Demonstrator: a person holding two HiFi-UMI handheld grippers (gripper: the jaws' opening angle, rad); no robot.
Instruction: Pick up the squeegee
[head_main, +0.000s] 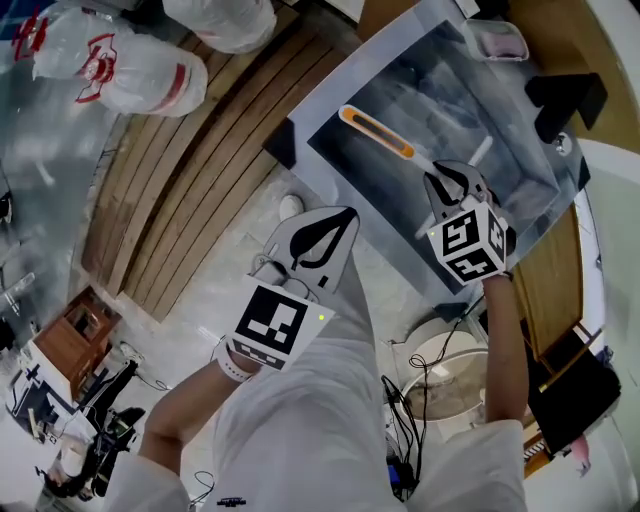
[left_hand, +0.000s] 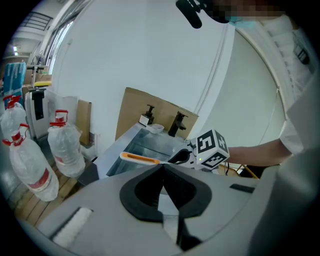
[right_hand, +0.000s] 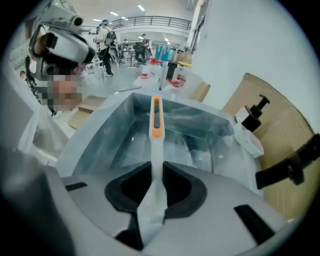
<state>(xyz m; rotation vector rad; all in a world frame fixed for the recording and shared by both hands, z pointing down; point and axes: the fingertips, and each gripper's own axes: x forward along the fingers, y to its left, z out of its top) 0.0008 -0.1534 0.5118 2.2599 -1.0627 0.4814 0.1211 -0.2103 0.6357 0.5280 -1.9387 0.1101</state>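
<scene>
Steel sink (head_main: 338, 92) sits far right, its basin under the right gripper (head_main: 445, 180). That gripper's jaws pinch the white neck of the squeegee (head_main: 378, 131); the long axis runs straight out from the jaws, level above the basin, with the orange-inlaid handle end pointing far-left. Left gripper (head_main: 335, 228) hangs near-left of the sink, above the floor, jaws pressed together on nothing.

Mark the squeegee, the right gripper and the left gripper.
squeegee (head_main: 375, 131), head view, on its orange part.
right gripper (right_hand: 156, 167), right gripper view, between the jaw tips shut on the squeegee.
left gripper (left_hand: 162, 169), left gripper view, where its shut jaw tips meet.
</scene>
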